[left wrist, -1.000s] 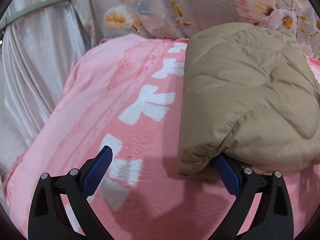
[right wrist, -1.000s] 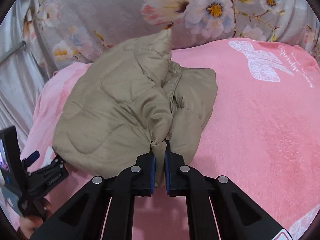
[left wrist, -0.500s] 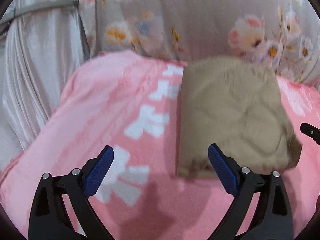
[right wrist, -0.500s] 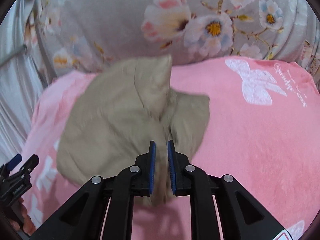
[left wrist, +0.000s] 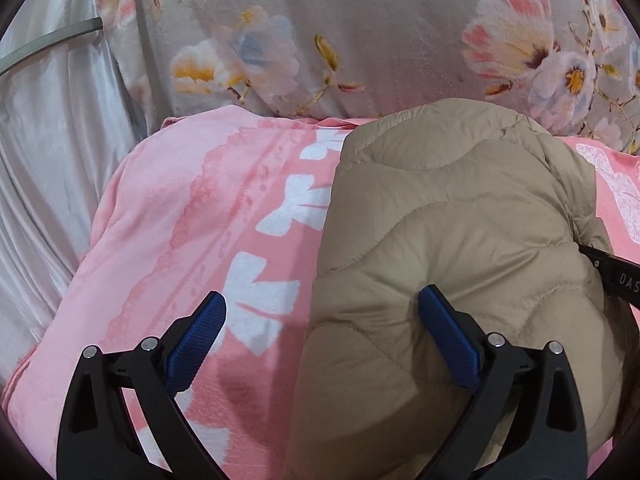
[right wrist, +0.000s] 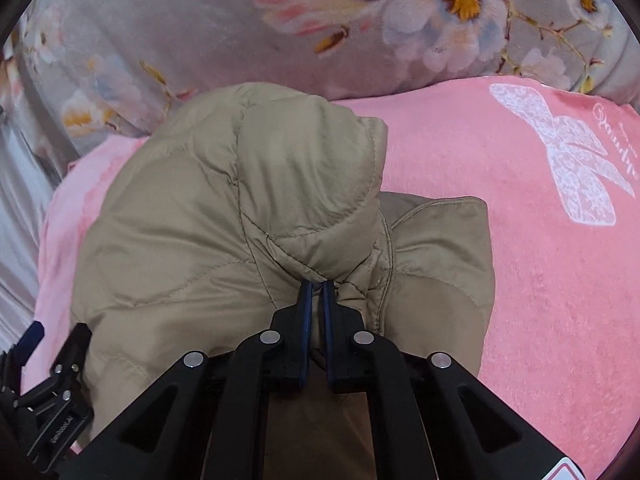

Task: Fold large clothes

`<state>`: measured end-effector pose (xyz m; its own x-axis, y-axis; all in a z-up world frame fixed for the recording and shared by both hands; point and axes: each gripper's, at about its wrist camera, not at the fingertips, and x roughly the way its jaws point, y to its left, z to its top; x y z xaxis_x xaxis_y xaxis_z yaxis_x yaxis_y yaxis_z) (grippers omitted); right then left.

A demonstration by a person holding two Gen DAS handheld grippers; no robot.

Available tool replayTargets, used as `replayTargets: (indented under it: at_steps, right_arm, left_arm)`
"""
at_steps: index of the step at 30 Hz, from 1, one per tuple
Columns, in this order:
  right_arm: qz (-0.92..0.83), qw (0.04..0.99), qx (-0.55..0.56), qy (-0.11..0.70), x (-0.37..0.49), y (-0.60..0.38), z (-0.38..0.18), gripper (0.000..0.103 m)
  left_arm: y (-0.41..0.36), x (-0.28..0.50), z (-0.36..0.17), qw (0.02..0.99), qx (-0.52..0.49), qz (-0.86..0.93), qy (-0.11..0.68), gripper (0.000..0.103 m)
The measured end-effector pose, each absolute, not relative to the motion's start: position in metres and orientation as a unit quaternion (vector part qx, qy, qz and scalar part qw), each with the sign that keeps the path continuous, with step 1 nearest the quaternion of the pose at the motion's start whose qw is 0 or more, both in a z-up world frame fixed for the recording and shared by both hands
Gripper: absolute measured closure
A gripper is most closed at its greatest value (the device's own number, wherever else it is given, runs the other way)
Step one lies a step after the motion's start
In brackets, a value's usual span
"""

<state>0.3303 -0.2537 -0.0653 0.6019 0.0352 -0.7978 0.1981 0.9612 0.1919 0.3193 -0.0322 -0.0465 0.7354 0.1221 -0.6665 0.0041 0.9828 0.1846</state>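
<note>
A tan quilted jacket (left wrist: 452, 224) lies folded in a thick bundle on a pink blanket (left wrist: 192, 216). My left gripper (left wrist: 320, 328) is open, its right finger pressing on the jacket's near left part and its left finger over the blanket. In the right wrist view the jacket (right wrist: 208, 216) fills the middle. My right gripper (right wrist: 316, 288) is shut on a pinch of the jacket's fabric at a puffy fold. The left gripper's body (right wrist: 48, 392) shows at the lower left there.
A grey floral quilt (left wrist: 360, 40) rises behind the blanket. A silvery curtain (left wrist: 52, 140) hangs at the left. The pink blanket (right wrist: 540, 240) with a white bow print stretches to the right of the jacket.
Both grippers pulled back and then moved in again over the jacket. The left gripper stays open, now resting on the jacket. The right gripper stays shut on the fabric.
</note>
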Motion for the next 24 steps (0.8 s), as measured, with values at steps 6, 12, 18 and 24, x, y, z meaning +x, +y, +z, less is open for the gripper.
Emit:
replayTargets:
  at_steps: [6, 12, 18, 24]
  right_arm:
    - [-0.062, 0.887, 0.129, 0.438, 0.303, -0.251, -0.04, 0.099]
    - [-0.051, 0.894, 0.109, 0.431, 0.216, -0.236, -0.037, 0.099]
    - [-0.065, 0.878, 0.066, 0.47, 0.205, -0.224, -0.074, 0.102]
    - [-0.069, 0.9, 0.044, 0.429, 0.151, -0.203, -0.05, 0.072]
  left_arm:
    - [-0.028, 0.313, -0.04, 0.921, 0.082, 0.029, 0.379, 0.009]
    - [-0.017, 0.275, -0.029, 0.921, 0.083, 0.017, 0.38, 0.009]
    - [-0.011, 0.252, -0.051, 0.908, 0.09, 0.024, 0.408, 0.007]
    - [0.01, 0.217, -0.054, 0.907, 0.054, 0.023, 0.416, 0.009]
